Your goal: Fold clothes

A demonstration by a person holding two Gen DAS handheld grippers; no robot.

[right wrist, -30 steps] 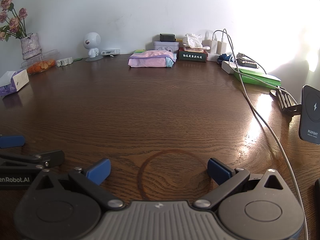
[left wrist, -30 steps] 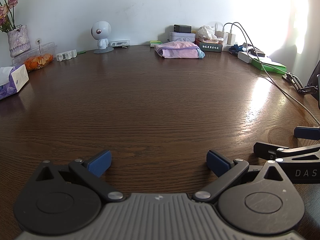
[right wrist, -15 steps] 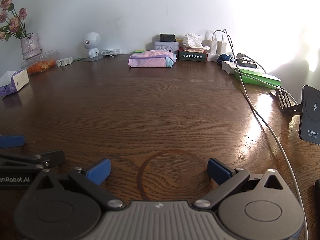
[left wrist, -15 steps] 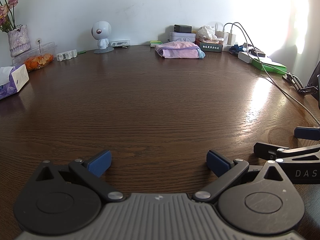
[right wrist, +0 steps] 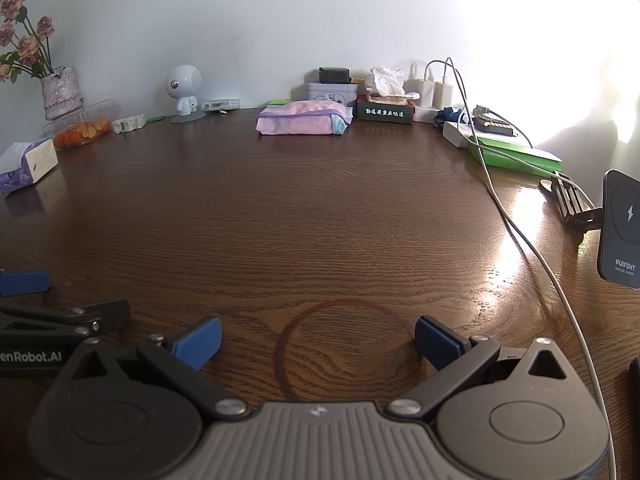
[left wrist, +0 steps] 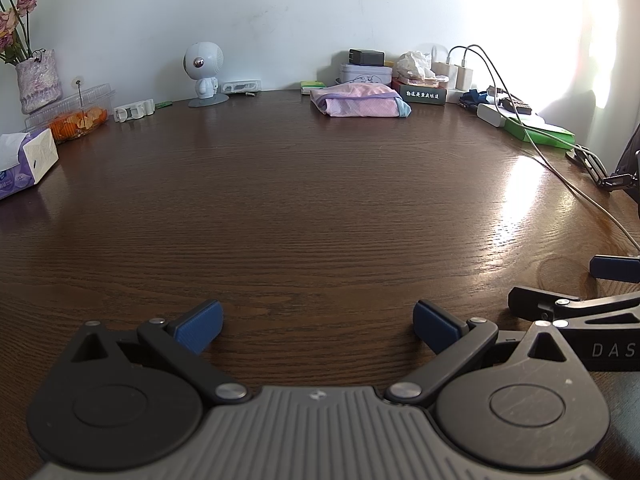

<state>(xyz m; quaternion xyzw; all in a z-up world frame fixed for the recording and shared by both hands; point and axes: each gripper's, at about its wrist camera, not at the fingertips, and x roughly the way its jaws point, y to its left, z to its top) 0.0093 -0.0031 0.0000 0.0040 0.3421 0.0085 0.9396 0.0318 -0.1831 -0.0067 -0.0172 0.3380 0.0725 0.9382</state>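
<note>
At near edge of dark wooden table (left wrist: 304,208): left claw (left wrist: 316,322) and right claw (right wrist: 318,338) wide, empty. Folded pink garment (right wrist: 298,120) far off beside wall; fold looks done. Next, if anything: long reach.

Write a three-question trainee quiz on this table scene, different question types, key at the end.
1. True or false: the left tongs are shut on the folded pink garment.
2. Where does the garment lie? A) between the right tongs B) at the far edge of the table, near the wall C) on the tissue box
3. Fill in: both tongs are ____ and hold nothing.

Key: 1 false; 2 B; 3 open
</note>
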